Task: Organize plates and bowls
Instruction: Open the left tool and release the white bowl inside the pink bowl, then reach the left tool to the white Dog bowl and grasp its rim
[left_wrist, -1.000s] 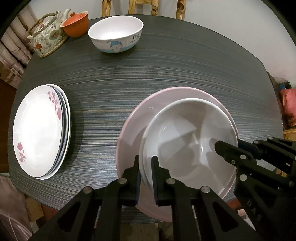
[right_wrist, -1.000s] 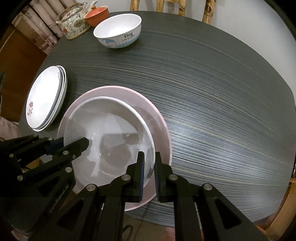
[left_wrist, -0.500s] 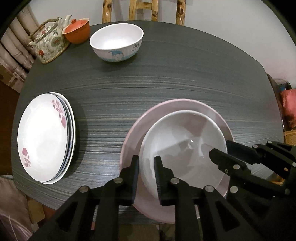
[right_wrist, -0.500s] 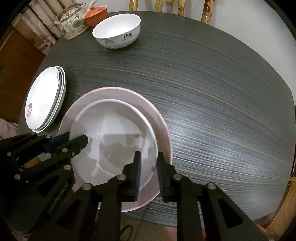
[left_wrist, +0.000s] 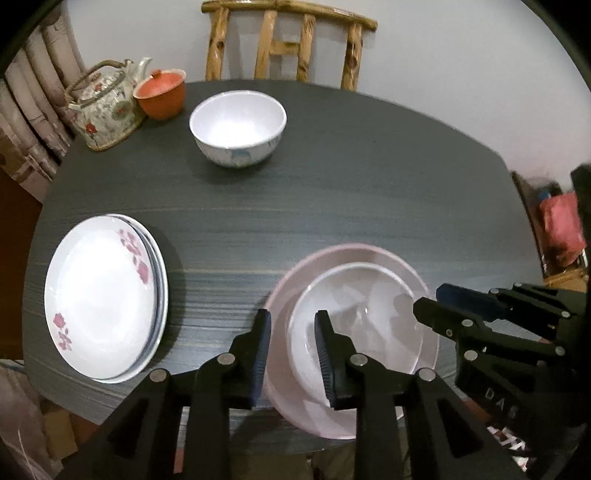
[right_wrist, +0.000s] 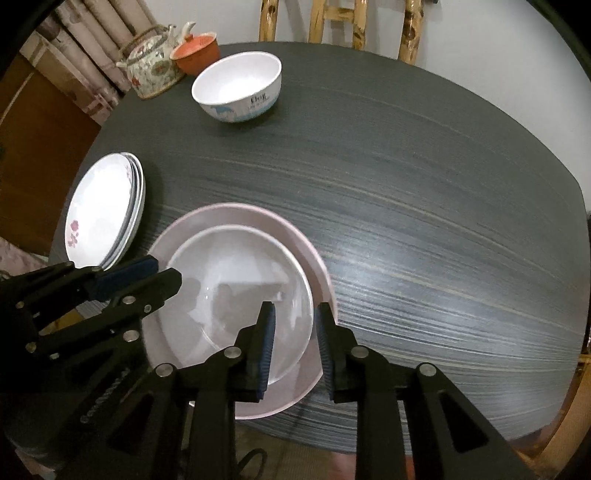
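Observation:
A white shallow bowl (left_wrist: 358, 321) (right_wrist: 236, 295) sits inside a wider pink plate (left_wrist: 369, 254) (right_wrist: 258, 214) at the near edge of the dark table (left_wrist: 369, 184). My left gripper (left_wrist: 291, 332) (right_wrist: 164, 269) hovers over the bowl's left rim, its jaws opening. The rim shows between them below, and the pads do not touch it. My right gripper (right_wrist: 295, 332) (left_wrist: 432, 301) stands open astride the bowl's right rim, pads clear of it. A stack of flowered white plates (left_wrist: 99, 306) (right_wrist: 99, 210) lies to the left. A deep white bowl with a blue picture (left_wrist: 238, 125) (right_wrist: 240, 85) stands at the far side.
A flowered teapot (left_wrist: 105, 110) and an orange lidded cup (left_wrist: 160, 94) stand at the table's far left corner. A wooden chair (left_wrist: 288, 44) is behind the table. The right half of the tabletop (right_wrist: 424, 184) is bare.
Both grippers have let go of the white bowl's rim and their jaws have parted. The left gripper has risen and tilted up, so more of the far side shows.

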